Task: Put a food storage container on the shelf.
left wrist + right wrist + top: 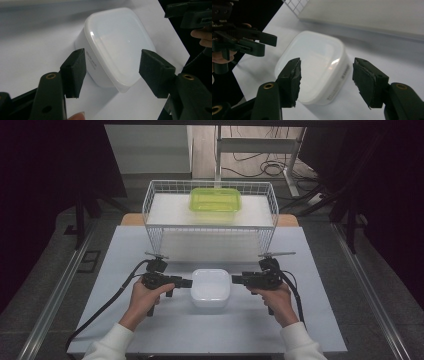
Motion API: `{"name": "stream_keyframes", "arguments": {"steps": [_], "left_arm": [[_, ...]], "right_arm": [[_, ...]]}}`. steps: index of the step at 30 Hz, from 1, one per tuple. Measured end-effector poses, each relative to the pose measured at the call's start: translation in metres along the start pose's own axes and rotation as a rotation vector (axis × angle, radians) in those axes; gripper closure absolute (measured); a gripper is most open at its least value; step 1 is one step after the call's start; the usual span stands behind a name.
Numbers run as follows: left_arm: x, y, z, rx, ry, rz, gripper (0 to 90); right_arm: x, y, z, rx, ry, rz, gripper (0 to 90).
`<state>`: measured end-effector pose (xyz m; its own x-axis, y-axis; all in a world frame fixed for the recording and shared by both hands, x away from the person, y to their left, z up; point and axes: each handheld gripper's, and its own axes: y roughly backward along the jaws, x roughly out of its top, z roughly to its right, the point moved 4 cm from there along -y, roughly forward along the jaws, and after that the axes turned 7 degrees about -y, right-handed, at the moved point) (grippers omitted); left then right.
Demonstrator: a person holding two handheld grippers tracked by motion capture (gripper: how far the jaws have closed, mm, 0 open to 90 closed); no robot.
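A white lidded container [211, 289] with rounded corners sits on the white table [150, 330], in the middle near the front. My left gripper [190, 282] points at its left side, and my right gripper [233, 279] points at its right side. In the left gripper view the left gripper [113, 63] stands open with a corner of the container [117, 40] between the jaws; the pads do not press on it. In the right gripper view the right gripper [325, 72] is open too, around the near end of the container [317, 60], with the left gripper [249, 41] beyond it.
A white wire basket [210, 227] stands at the back of the table. On the white block across its top lies a translucent green lidded container [215, 200]. Bare tabletop lies in front of the white container and to both sides.
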<state>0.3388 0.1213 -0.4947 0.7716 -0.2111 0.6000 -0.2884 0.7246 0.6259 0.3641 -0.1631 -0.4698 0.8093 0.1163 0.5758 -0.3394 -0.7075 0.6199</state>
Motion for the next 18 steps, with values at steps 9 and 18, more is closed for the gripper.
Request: {"name": "stream_keyframes", "arguments": {"steps": [9,18], "left_arm": [[-0.004,-0.008,-0.008,0.003,0.042,0.005,40.4],[-0.002,-0.014,-0.016,-0.052,0.109,0.014,44.2]], "right_arm": [[-0.004,-0.025,0.000,-0.001,0.008,-0.055,42.4],[-0.006,-0.032,0.009,0.024,-0.035,-0.079,46.6]]}}
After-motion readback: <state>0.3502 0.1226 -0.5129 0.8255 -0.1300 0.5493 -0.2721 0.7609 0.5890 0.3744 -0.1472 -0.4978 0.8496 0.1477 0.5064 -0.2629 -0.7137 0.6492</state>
